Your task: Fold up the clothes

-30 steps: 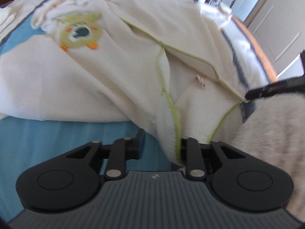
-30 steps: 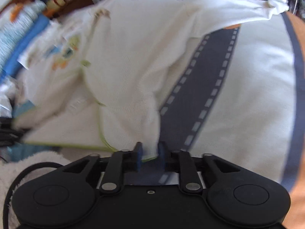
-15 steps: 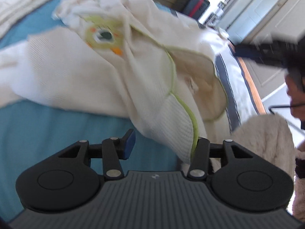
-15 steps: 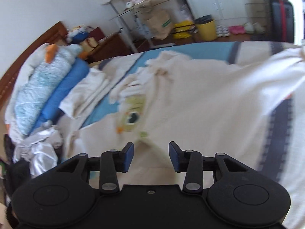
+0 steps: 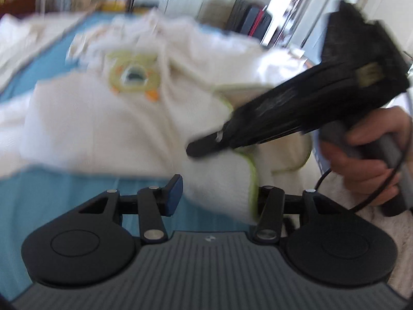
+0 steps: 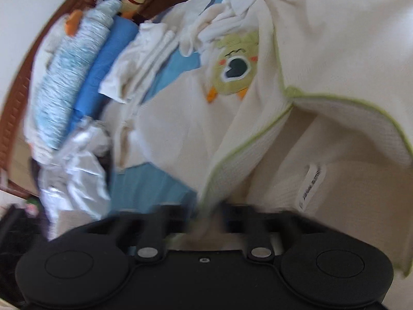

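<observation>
A cream baby garment [image 5: 111, 129] with lime trim and a green bird patch [image 5: 134, 75] lies rumpled on the blue sheet [image 5: 51, 199]. My left gripper [image 5: 219, 196] is open at its near hem. The trimmed hem [image 5: 251, 180] lies between the fingers, against the right one. A hand [image 5: 361, 160] holds my right gripper [image 5: 192, 151], whose tip rests on the garment just beyond the left one. In the right wrist view the right gripper [image 6: 205, 217] is blurred and looks open. The garment's green-edged flap [image 6: 232, 155] runs down between its fingers, and the bird patch [image 6: 236, 67] is ahead.
Folded white clothes [image 6: 139, 59] lie on the sheet to the left. Beyond them are a blue bolster [image 6: 103, 64], a pale patterned pillow [image 6: 69, 77] and a wooden headboard [image 6: 13, 103]. Crumpled silvery cloth [image 6: 77, 165] sits near left. A suitcase [image 5: 255, 23] and doors stand past the bed.
The right gripper let go of the cloth, opened, lifted, then swung down onto the garment's green-trimmed flap near the left gripper. The left gripper stayed open at the hem.
</observation>
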